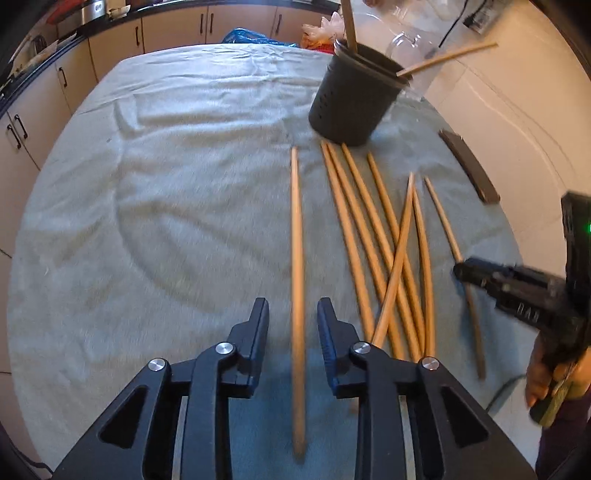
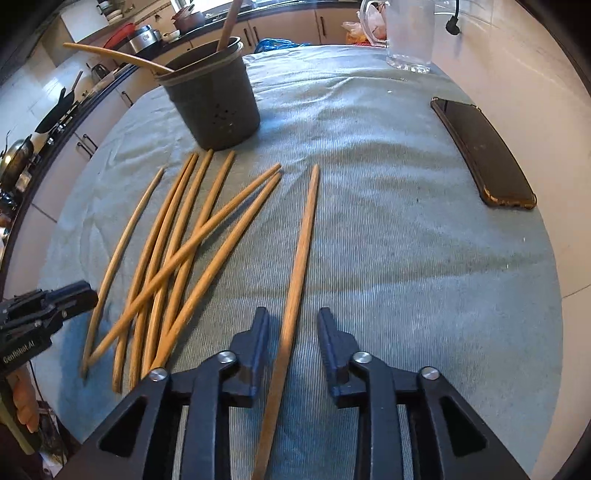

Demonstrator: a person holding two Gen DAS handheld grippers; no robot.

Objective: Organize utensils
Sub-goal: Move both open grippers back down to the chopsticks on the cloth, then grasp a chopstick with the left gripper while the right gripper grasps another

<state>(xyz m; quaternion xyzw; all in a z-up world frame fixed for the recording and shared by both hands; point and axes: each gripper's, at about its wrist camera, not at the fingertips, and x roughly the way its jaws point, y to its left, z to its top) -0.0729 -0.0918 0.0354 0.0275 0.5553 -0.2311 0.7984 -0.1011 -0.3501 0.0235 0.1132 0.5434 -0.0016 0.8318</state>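
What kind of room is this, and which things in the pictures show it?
Most likely a home kitchen. Cabinets with dark handles run under a dark countertop, pots and pans crowd that counter, and wooden chopsticks lie beside a dark utensil holder on a cloth-covered table.

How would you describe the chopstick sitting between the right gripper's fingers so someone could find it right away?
Start at the dark utensil holder on the grey cloth; a fan of wooden chopsticks lies in front of it. The one you want lies alone on the phone side of that pile. Unlike its neighbours, it touches no other stick and runs straight between the open right gripper.
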